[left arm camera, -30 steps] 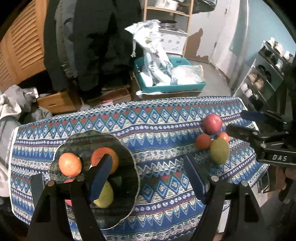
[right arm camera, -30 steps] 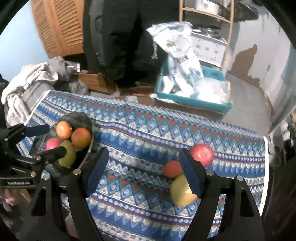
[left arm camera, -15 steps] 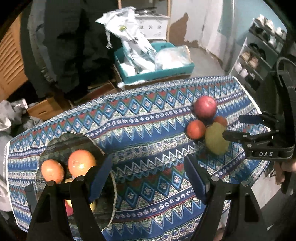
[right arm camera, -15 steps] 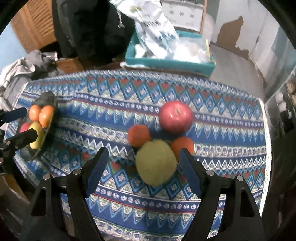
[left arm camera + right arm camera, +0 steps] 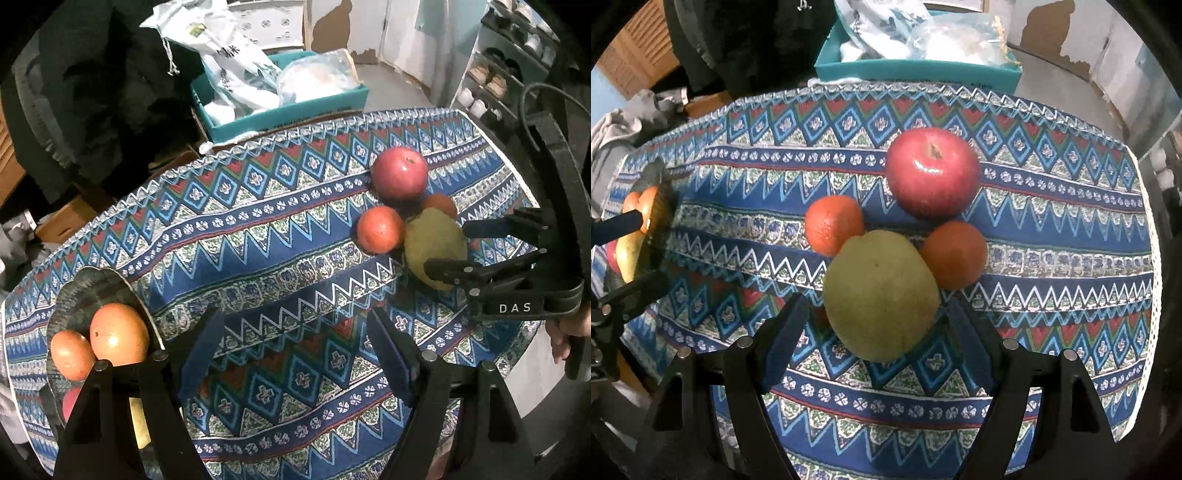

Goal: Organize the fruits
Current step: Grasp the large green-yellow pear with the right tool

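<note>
Two tools, both spread and empty. My right tool [image 5: 875, 332] brackets the pear [image 5: 881, 295] without touching it; against the pear's far side sit two oranges [image 5: 834, 225], then the apple [image 5: 932, 171]. My left tool [image 5: 295, 347] hangs well left of the pear, beside the plate [image 5: 92, 288].

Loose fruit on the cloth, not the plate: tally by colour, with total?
Red: 1, the apple
Orange: 2, the left orange and the right orange
Yellow-green: 1, the pear-like fruit
Total: 4
All four sit clustered on the patterned tablecloth, off the plate.
</note>
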`<act>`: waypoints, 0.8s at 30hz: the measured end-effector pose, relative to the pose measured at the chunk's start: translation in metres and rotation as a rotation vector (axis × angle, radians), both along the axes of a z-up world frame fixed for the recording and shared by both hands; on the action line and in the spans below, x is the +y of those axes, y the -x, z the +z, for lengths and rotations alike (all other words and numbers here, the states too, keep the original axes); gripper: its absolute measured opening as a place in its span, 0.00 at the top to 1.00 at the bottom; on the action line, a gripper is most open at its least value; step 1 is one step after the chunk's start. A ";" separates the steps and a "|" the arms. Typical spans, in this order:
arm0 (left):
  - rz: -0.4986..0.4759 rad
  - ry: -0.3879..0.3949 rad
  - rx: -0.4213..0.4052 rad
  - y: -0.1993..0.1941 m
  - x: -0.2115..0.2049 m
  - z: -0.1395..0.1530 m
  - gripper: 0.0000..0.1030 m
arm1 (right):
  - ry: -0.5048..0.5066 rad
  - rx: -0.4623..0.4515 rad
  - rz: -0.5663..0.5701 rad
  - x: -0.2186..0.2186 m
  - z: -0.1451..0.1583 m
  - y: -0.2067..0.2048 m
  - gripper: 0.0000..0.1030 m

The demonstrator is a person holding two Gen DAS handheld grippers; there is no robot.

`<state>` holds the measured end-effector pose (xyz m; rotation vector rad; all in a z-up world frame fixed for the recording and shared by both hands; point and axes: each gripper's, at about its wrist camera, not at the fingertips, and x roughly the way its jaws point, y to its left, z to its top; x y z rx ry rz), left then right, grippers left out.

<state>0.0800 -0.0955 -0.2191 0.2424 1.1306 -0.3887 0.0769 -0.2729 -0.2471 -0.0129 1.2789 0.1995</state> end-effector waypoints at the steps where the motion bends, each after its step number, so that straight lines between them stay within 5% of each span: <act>1: -0.001 -0.002 0.003 -0.001 -0.001 -0.002 0.22 | 0.002 0.003 0.002 0.001 -0.002 -0.001 0.24; 15: 0.014 -0.004 0.041 -0.013 0.000 -0.018 0.22 | 0.049 0.042 0.007 0.018 -0.043 -0.015 0.27; 24: 0.000 0.007 0.033 -0.021 -0.015 -0.015 0.22 | 0.016 -0.009 -0.003 0.002 -0.033 -0.005 0.28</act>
